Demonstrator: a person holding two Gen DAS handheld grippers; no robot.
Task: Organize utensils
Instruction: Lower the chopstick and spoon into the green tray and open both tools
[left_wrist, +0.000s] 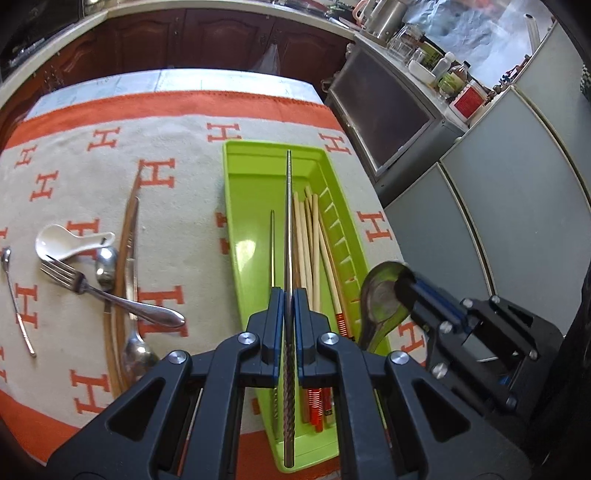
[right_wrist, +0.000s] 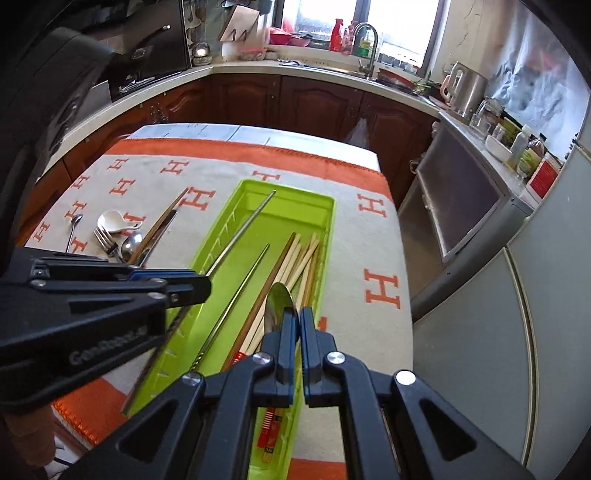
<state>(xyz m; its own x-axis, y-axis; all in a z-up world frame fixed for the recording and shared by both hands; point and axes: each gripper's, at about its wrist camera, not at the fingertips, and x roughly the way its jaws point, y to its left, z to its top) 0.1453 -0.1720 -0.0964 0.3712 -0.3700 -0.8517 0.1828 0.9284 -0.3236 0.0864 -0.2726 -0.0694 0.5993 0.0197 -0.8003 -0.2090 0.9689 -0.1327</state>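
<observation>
My left tool (left_wrist: 289, 295) is clamped on a long metal chopstick (left_wrist: 289, 221), which I hold lengthwise above the green tray (left_wrist: 236, 206). My right tool (right_wrist: 297, 325) is pinched shut on the bowl of a steel spoon (right_wrist: 279, 306), over the tray's near right corner.

In the tray, a second metal chopstick (left_wrist: 272, 243) lies on the floor just left of the one I hold, and a bundle of wooden chopsticks (left_wrist: 312, 251) fills the right side against the slotted wall, their red-banded ends towards me. These wooden sticks sit directly under the spoon.

On the patterned cloth (left_wrist: 192, 236) covering the bench, well left of the tray, loose cutlery is piled: a white ceramic spoon (left_wrist: 66, 243), a fork (left_wrist: 110, 295) lying across a pair of brown chopsticks (left_wrist: 118, 288), two more steel spoons under and beside them, and a thin small spoon (left_wrist: 16, 302) apart at the far left.

Beyond the bench stand dark wooden cabinets (right_wrist: 258, 99); grey appliances (left_wrist: 498, 206) stand close to its right edge.
</observation>
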